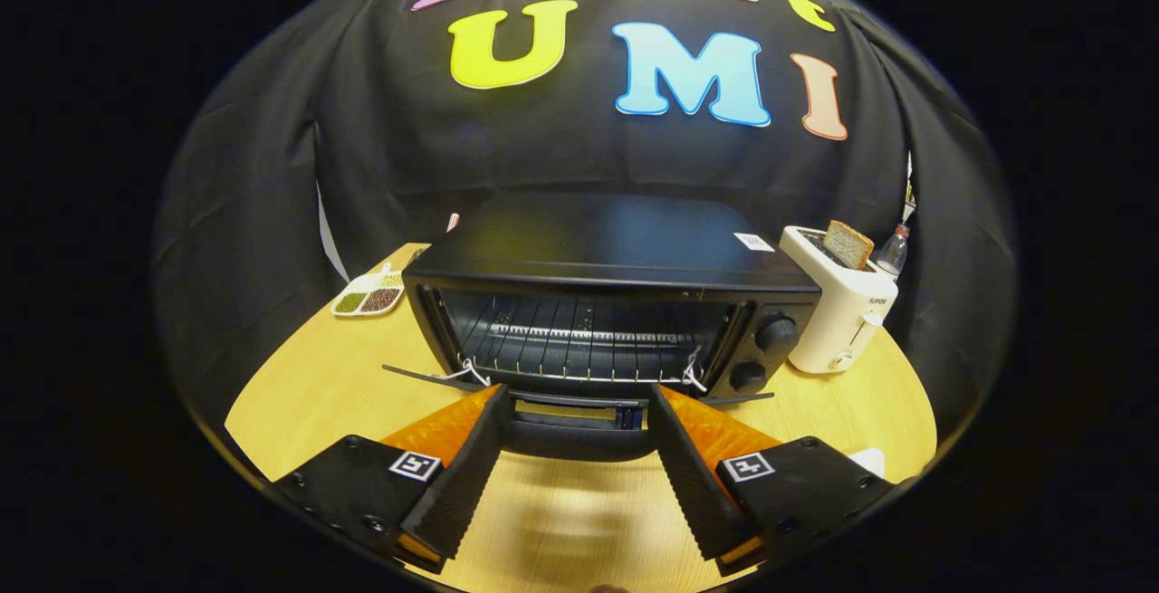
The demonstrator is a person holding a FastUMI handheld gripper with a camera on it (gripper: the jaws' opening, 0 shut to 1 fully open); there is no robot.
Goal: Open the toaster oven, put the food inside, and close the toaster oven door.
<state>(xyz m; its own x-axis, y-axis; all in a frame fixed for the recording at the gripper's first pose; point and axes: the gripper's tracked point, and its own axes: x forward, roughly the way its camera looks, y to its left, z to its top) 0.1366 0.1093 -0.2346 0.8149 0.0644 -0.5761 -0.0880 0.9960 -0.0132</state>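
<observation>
A black toaster oven stands on the wooden table just ahead of me. Its door hangs fully down toward me, and the wire rack inside is bare. The door's handle lies between my fingertips. My gripper is open, its fingers spread wide on either side of the handle, with nothing pressed between them. A slice of brown bread sticks up from a white toaster to the right of the oven.
A white divided dish of dark and green grains sits left of the oven. A plastic bottle stands behind the white toaster. A white object's edge shows by my right finger. Two knobs are on the oven's right panel.
</observation>
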